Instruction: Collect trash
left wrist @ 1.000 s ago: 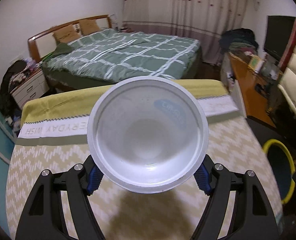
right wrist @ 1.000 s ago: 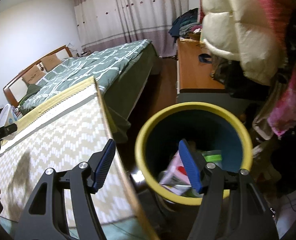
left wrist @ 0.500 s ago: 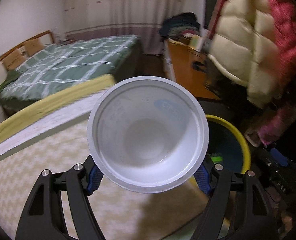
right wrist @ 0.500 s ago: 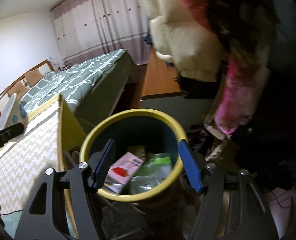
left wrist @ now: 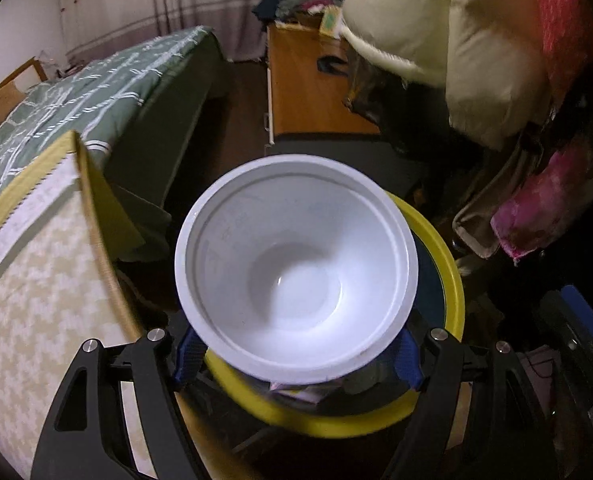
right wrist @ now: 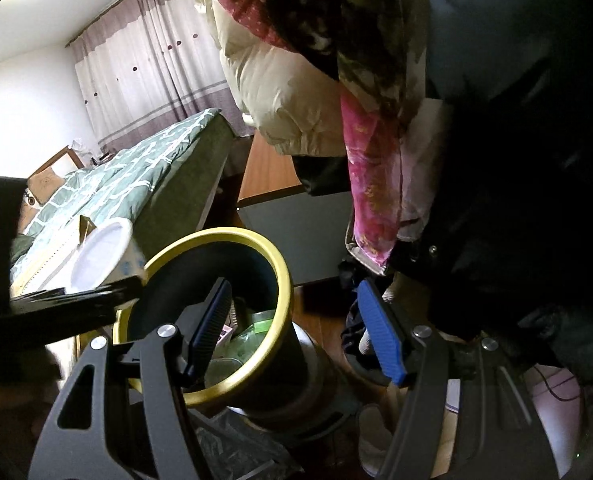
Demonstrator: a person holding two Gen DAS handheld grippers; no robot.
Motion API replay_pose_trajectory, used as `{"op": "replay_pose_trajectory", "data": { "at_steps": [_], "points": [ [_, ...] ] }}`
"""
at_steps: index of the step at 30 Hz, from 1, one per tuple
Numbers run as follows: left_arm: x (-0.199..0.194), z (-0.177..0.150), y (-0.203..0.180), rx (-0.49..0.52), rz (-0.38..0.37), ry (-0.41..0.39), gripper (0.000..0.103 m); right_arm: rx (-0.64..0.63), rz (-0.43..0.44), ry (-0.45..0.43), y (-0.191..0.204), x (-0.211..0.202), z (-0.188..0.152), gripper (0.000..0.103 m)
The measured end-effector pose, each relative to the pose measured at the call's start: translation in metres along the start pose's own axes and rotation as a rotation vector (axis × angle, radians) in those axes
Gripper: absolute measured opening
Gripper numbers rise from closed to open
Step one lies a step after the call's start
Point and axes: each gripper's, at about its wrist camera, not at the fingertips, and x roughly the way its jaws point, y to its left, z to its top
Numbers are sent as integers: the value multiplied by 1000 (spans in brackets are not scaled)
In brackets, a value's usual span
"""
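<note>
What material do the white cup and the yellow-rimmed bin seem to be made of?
The cup looks like thin plastic or coated paper: smooth, slightly glossy inside, with a rolled rim. The bin could be plastic or painted metal: glossy yellow rim, dark smooth wall. The pictures do not settle either.

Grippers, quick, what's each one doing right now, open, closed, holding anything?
Left gripper: closed on the white cup, above the yellow-rimmed bin.
Right gripper: open, holding nothing.

White plastic cup (left wrist: 296, 268), empty, mouth facing left wrist camera, tipped on its side, clamped between blue pads of left gripper (left wrist: 296, 354). It sits above the yellow-rimmed dark bin (right wrist: 232, 380), which holds green and pink wrappers.
</note>
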Motion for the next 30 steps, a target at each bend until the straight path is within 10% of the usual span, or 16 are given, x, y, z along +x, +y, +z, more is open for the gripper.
{"op": "replay_pose_trajectory", "data": {
  "at_steps": [13, 30],
  "points": [
    [-93, -37, 73, -143, 38, -132, 98, -96, 96, 24, 40, -16, -7, 67],
    [-289, -225, 184, -326, 334, -361, 98, -366, 328, -8, 155, -91, -38, 76]
  ]
}}
